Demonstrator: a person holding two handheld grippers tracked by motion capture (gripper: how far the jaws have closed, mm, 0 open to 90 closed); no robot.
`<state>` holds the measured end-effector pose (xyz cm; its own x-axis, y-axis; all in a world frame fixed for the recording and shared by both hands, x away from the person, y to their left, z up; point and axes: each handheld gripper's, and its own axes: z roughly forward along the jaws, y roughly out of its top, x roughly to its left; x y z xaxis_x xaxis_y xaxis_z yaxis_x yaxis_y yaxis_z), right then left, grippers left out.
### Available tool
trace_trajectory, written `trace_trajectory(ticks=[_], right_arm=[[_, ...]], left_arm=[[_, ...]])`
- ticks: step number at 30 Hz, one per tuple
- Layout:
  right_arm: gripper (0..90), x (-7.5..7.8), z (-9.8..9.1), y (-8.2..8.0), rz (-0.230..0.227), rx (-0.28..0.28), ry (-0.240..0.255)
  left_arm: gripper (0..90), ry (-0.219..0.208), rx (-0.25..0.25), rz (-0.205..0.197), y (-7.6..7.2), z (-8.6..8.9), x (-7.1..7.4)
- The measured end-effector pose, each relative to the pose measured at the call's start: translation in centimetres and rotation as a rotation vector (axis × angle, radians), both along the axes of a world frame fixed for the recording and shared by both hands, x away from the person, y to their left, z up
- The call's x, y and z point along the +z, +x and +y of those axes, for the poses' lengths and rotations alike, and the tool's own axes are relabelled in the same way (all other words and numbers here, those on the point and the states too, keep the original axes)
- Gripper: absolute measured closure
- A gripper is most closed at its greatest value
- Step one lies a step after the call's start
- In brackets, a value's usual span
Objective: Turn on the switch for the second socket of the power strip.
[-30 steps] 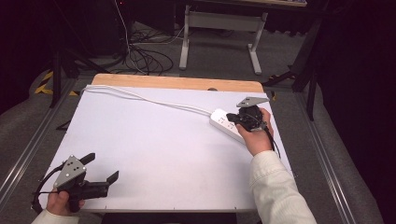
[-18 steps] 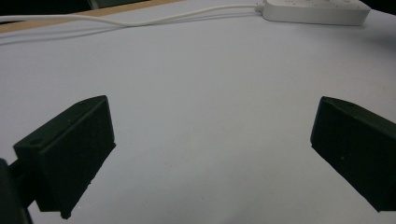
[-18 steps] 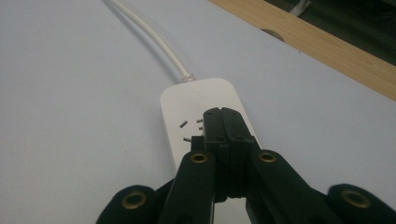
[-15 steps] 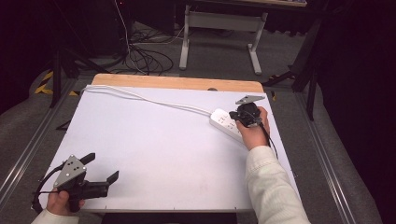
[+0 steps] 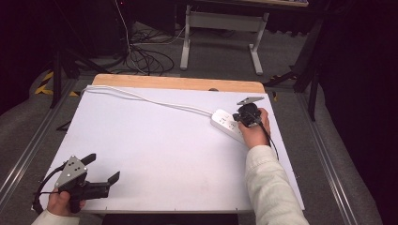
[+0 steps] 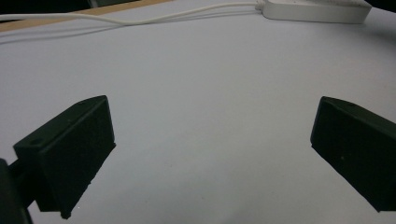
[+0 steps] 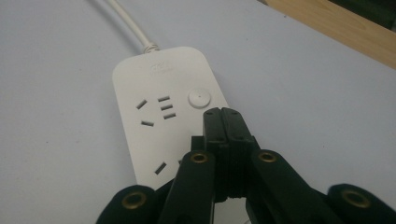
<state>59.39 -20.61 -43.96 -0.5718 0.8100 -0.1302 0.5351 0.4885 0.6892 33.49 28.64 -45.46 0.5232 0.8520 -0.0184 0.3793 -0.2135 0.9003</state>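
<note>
High view, left gripper: near the table's front left corner, jaws spread wide, holding nothing, well apart from the work.
Cord: runs from the far left edge across to the strip.
Power strip: flat at the right side of the table, sockets up.
Right gripper: jaws pressed together with nothing between them, tips just beside the round button.
Likely step: pressing that button; best to come straight down on its centre, lightly, so the strip does not slide.
</note>
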Motion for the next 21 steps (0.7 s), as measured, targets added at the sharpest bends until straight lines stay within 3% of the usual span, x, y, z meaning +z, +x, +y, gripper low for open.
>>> trace_trajectory(ticks=[21], right_arm=[[90.0, -0.58, -0.17, 0.37, 0.029, -0.03, -0.023]], left_arm=[[0.1, 0.004, -0.005, 0.001, 0.04, -0.05, 0.0]])
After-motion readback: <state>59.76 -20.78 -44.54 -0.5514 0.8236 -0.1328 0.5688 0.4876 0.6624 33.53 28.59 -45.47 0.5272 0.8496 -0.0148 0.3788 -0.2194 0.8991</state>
